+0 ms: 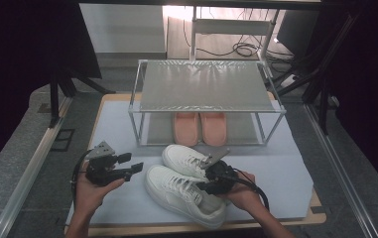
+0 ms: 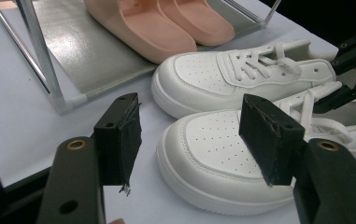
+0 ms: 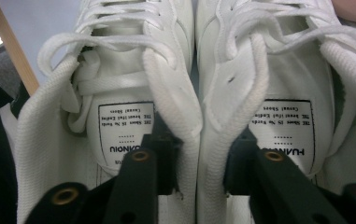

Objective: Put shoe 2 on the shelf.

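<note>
A table (image 1: 295,163) covered with a pale sheet holds a low metal shoe rack (image 1: 204,87) with two shelves. A pair of pink slippers (image 1: 200,128) sits side by side on the rack's bottom shelf. Just in front of the rack, on the sheet, two white lace-up sneakers (image 1: 184,188) lie touching along their inner sides, toes pointing left and toward the rack.

The right tongs (image 1: 214,182) reach in at the sneakers' heel ends — one jaw inside each shoe, pinching the two adjoining inner collars together. The left tongs (image 1: 129,166) are held in the person's left hand (image 1: 91,191) just left of the sneakers' toes, jaws spread wide and holding nothing, apart from the shoes.
</note>
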Tool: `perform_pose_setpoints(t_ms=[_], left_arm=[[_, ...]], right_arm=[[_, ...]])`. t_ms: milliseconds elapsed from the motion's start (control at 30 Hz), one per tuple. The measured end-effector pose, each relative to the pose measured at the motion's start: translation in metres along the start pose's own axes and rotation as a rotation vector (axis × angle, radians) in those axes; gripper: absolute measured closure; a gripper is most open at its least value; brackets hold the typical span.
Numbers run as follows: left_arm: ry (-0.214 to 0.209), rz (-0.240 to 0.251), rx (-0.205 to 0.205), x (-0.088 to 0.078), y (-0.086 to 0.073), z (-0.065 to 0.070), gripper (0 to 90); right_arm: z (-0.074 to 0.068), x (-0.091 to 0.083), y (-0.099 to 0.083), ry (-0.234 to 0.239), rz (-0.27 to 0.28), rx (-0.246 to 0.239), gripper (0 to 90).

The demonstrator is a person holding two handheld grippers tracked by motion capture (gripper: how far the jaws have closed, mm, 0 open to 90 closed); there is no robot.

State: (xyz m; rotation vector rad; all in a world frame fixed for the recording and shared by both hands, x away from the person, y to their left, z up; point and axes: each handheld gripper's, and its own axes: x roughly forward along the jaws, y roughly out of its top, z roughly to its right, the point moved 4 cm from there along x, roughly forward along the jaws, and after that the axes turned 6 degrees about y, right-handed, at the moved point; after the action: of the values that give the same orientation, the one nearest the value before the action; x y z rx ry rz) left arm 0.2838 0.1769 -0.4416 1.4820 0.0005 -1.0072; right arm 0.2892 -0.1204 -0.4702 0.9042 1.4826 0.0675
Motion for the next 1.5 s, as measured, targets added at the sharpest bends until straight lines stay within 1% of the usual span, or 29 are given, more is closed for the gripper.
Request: perform_pose_setpoints(t_ms=[100, 167, 433, 700, 900, 1000, 1100, 1233, 1500], left_arm=[[0.000, -0.001, 0.000, 0.000, 0.000, 0.000, 39.4], [0.000, -0.001, 0.000, 0.000, 0.000, 0.000, 39.3], [0.003, 0.001, -0.003, 0.000, -0.001, -0.002, 39.4], [0.005, 0.002, -0.007, -0.001, -0.001, -0.004, 39.4], [0.006, 0.002, -0.006, -0.001, -0.001, -0.004, 39.4], [0.008, 0.003, -0.005, -0.002, -0.001, -0.004, 39.4], [0.008, 0.004, -0.006, -0.002, -0.001, -0.004, 39.4], [0.009, 0.003, -0.007, -0.002, -0.001, -0.004, 39.4], [0.009, 0.003, -0.008, -0.002, -0.001, -0.004, 39.4]], right_arm=[[0.001, -0.001, 0.000, 0.012, 0.004, -0.006, 75.3], [0.002, -0.002, 0.000, 0.025, 0.007, 0.000, 75.7], [0.005, -0.003, 0.002, 0.027, 0.034, -0.007, 76.3], [0.006, -0.007, 0.002, 0.035, 0.030, -0.023, 76.7], [0.007, -0.016, -0.003, 0.036, 0.032, -0.032, 76.9], [0.008, -0.021, -0.007, 0.036, 0.043, -0.023, 76.9], [0.011, -0.027, -0.014, 0.039, 0.057, -0.005, 77.0], [0.017, -0.037, -0.024, 0.030, 0.080, 0.023, 77.2], [0.028, -0.070, -0.041, 0.019, 0.149, 0.079, 77.4]])
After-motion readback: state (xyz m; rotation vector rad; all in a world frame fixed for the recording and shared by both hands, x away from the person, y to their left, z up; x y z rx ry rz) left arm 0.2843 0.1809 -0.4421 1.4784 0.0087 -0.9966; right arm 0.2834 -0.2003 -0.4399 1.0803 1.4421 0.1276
